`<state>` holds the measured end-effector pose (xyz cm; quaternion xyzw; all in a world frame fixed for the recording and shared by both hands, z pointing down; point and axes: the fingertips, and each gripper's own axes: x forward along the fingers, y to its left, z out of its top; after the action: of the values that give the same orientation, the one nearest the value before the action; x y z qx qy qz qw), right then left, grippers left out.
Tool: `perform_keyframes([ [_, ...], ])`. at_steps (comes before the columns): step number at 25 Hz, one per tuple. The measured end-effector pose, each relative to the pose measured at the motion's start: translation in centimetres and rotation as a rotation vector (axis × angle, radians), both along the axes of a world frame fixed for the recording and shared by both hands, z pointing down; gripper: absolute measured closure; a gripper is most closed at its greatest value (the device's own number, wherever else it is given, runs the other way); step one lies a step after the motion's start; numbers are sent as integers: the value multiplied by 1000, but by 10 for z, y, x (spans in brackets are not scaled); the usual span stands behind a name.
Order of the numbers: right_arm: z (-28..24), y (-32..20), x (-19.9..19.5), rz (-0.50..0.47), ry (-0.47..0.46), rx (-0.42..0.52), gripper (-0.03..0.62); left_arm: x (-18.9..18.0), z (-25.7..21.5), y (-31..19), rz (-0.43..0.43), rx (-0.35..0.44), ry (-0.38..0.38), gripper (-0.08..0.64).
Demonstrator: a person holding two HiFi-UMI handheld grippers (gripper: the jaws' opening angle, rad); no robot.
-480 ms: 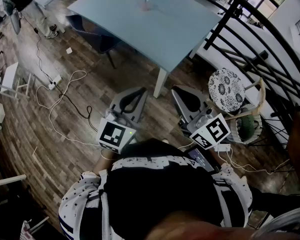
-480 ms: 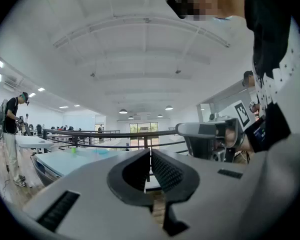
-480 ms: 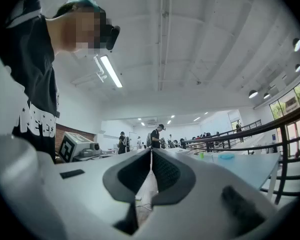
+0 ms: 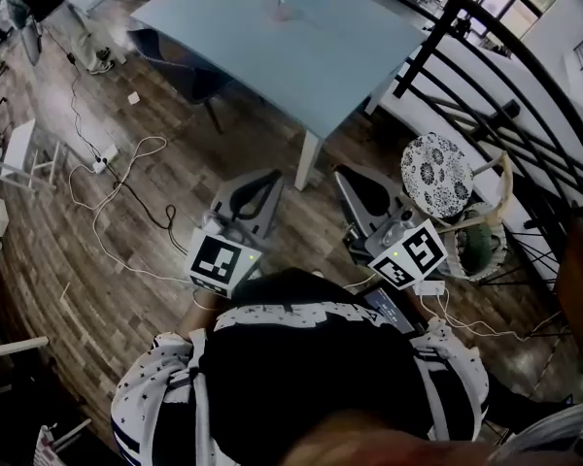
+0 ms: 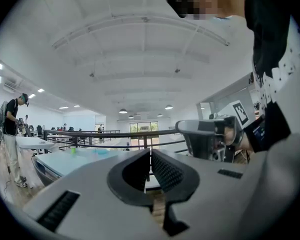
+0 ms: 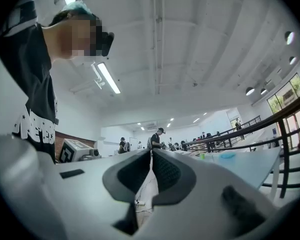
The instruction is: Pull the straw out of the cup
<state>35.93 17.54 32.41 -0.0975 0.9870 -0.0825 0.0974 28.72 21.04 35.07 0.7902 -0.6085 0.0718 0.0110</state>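
The approach had not begun: the left gripper (image 4: 269,177) and right gripper (image 4: 347,176) were both empty with jaws together, held close to the person's body. What looked like the cup (image 4: 285,8) stood on the table (image 4: 330,61), well apart at twelve o'clock, its straw too small to tell. The next move called for walking up to it.

The left gripper (image 5: 150,152) and the right gripper (image 6: 151,152) are held side by side, a little apart, low in front of the person's torso (image 4: 311,367), both pointing forward and away from the body. Each has its jaws pressed together with nothing between them. The arms, in white patterned sleeves (image 4: 160,382), are bent close to the sides.
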Motion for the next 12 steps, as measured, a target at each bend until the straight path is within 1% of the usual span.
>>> perform_keyframes([
  [5, 3, -6, 12, 14, -6, 1, 561, 10, 4, -4, -1, -9, -1, 546],
  [12, 8, -12, 38, 15, -6, 0, 561, 35, 9, -12, 0, -12, 6, 546],
])
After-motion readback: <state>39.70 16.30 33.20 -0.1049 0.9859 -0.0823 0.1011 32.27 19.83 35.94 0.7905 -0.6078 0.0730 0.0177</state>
